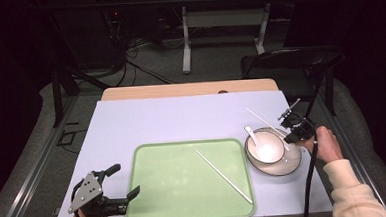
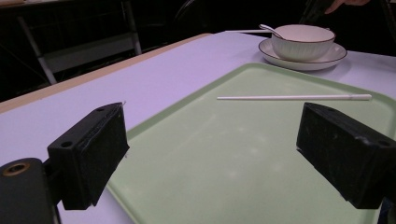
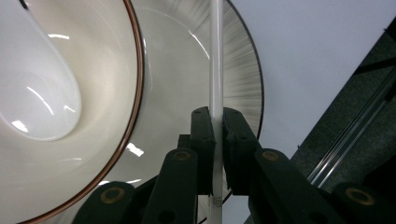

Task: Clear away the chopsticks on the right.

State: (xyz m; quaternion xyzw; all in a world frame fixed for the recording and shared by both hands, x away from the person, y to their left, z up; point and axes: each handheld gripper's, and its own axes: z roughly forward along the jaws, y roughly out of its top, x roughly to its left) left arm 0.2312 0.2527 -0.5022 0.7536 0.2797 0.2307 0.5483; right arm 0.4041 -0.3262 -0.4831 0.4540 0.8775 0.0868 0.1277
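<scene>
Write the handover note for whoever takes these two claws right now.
Right claw: shut on a white chopstick, held over the plate beside the bowl.
Left claw: open, holding nothing, at the tray's near left corner.
Things: the second chopstick lies slantwise in the tray. The spoon sits in the bowl, and the bowl stands on the plate, right of the tray.
Done: one chopstick is in the tray, the other is gripped.
Left, as it seems: bring the held chopstick to the tray beside its mate; bowl, plate and spoon are outside the tray.
</scene>
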